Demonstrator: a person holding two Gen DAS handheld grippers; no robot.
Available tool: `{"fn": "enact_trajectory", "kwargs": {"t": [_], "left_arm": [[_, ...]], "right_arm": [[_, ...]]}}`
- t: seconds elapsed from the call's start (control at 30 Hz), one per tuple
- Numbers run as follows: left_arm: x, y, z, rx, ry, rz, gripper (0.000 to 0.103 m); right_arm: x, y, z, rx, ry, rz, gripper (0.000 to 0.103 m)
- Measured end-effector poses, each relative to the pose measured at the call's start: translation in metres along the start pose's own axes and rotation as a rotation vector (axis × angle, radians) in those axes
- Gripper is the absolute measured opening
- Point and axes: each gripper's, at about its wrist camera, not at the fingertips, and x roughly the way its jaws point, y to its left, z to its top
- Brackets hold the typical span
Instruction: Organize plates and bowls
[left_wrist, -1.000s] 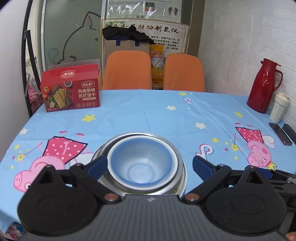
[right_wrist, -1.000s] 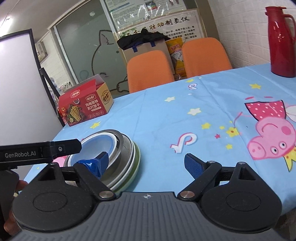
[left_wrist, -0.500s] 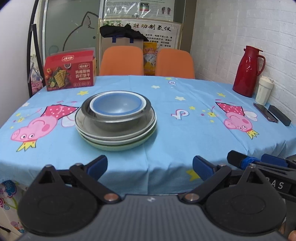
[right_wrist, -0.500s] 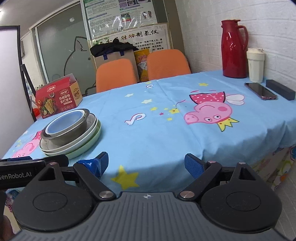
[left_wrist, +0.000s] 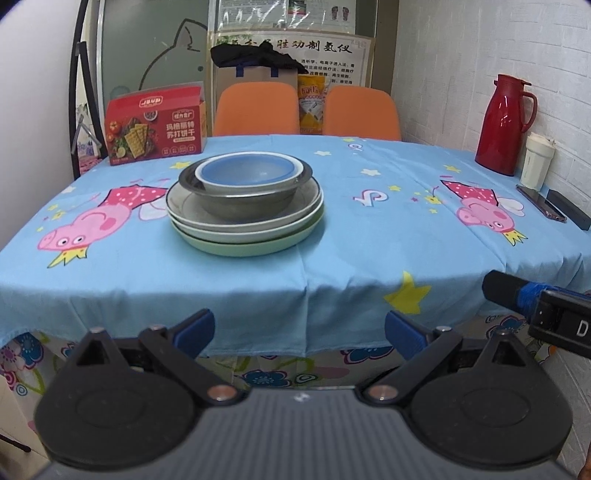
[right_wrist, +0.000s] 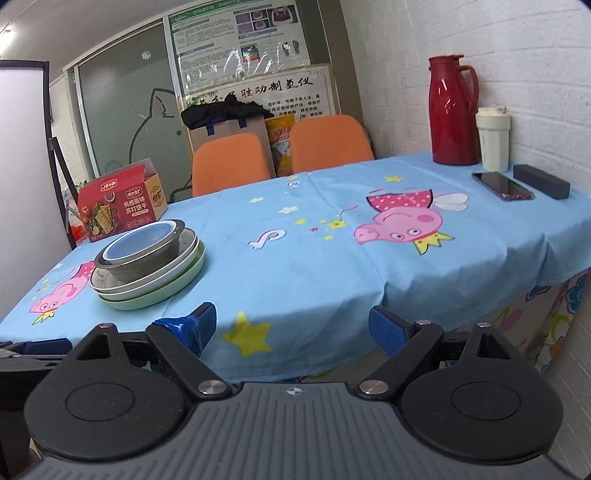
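Observation:
A stack of dishes stands on the blue cartoon tablecloth. A blue bowl (left_wrist: 246, 170) sits inside a steel bowl (left_wrist: 245, 201), on plates with a pale green plate (left_wrist: 255, 243) at the bottom. The stack also shows at the left of the right wrist view (right_wrist: 147, 262). My left gripper (left_wrist: 299, 330) is open and empty, held off the table's front edge, well short of the stack. My right gripper (right_wrist: 291, 326) is open and empty, also off the front edge, to the right of the stack.
A red cracker box (left_wrist: 155, 125) stands at the back left. A red thermos (right_wrist: 453, 110), a white cup (right_wrist: 493, 138), a phone (right_wrist: 502, 185) and a black case (right_wrist: 541, 181) are at the right. Two orange chairs (left_wrist: 306, 109) stand behind the table.
Both grippers have pulled back from the stack, past the table's front edge. The stack now looks farther away. Both stayed open.

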Motion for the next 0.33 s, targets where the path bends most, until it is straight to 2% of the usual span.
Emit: {"fn": "enact_trajectory", "kwargs": {"t": [0.17, 0.33], "left_arm": [[0.002, 0.000, -0.003, 0.012, -0.005, 0.004, 0.098], [-0.006, 0.002, -0.002, -0.003, -0.041, -0.001, 0.098]], "right_arm": [[0.014, -0.003, -0.010, 0.041, 0.077, 0.046, 0.077], [0.010, -0.003, -0.012, 0.045, 0.075, 0.050, 0.077]]}}
